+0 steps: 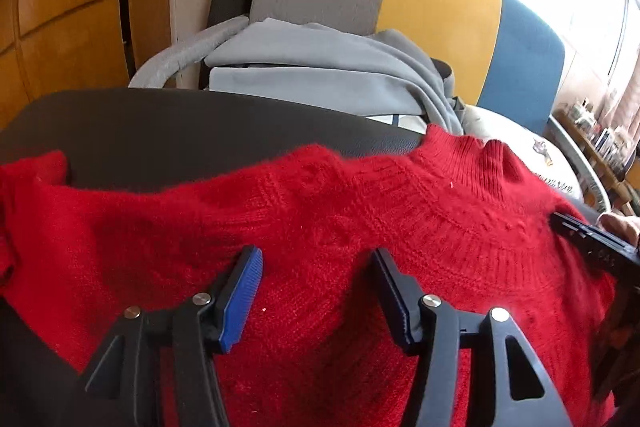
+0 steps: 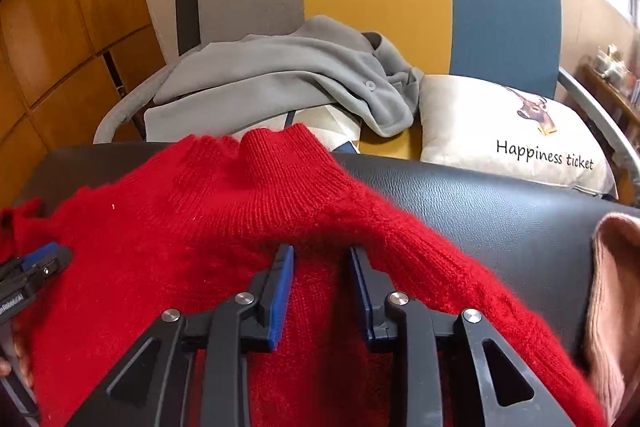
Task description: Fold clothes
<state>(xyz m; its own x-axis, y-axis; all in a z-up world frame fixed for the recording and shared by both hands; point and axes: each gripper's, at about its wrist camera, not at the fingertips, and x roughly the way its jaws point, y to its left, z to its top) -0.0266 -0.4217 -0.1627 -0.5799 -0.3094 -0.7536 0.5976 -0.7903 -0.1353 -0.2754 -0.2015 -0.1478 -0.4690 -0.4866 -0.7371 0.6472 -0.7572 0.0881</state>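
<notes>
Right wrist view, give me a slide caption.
Open right hand-held gripper over a red sweater spread on a black surface.

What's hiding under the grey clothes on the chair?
Under the grey garment peeks a pale patterned cushion and a strip of the chair's yellow seat. The rest beneath is covered.

A cream cushion (image 2: 480, 131) on the chair, at about two o'clock in the right wrist view, carries the black words "Happiness ticket" beneath a deer's head; lettering on a hand-held gripper (image 2: 24, 291) at nine o'clock is too blurred to read.
</notes>
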